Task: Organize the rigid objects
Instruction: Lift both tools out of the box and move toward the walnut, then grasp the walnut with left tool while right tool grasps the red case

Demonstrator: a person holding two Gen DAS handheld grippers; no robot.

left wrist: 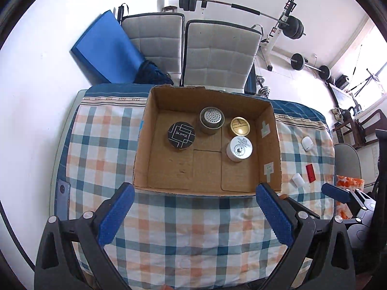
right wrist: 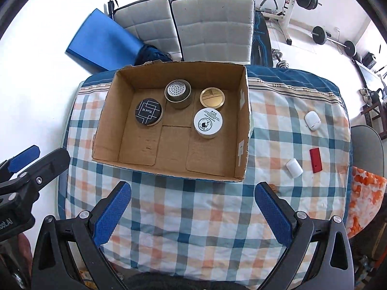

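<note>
We're holding the left gripper (left wrist: 194,213) w/ jaws spread wide, nothing btwn them, hovering over the checked cloth (left wrist: 193,229) just short of the cardboard box (left wrist: 274,145). The right gripper (right wrist: 193,213) is hanging the same way, spread and gripping nothing, near the box's front edge.

We're seeing 4 round items sitting upright inside the box (right wrist: 108,111), all in the far half: a black tin (right wrist: 148,113) w/ white line pattern at left, a metal jar (right wrist: 178,94) w/ perforated top beside it, a gold tin (right wrist: 212,97) to the right, and a white tin (right wrist: 208,122) just in front of the gold one. The near half of the box is showing bare cardboard.

Outside the box, on the cloth to its right, we're seeing 3 things lying apart: a white case (right wrist: 312,119), a 2nd smaller white case (right wrist: 294,168) and a red block (right wrist: 316,160).
</note>
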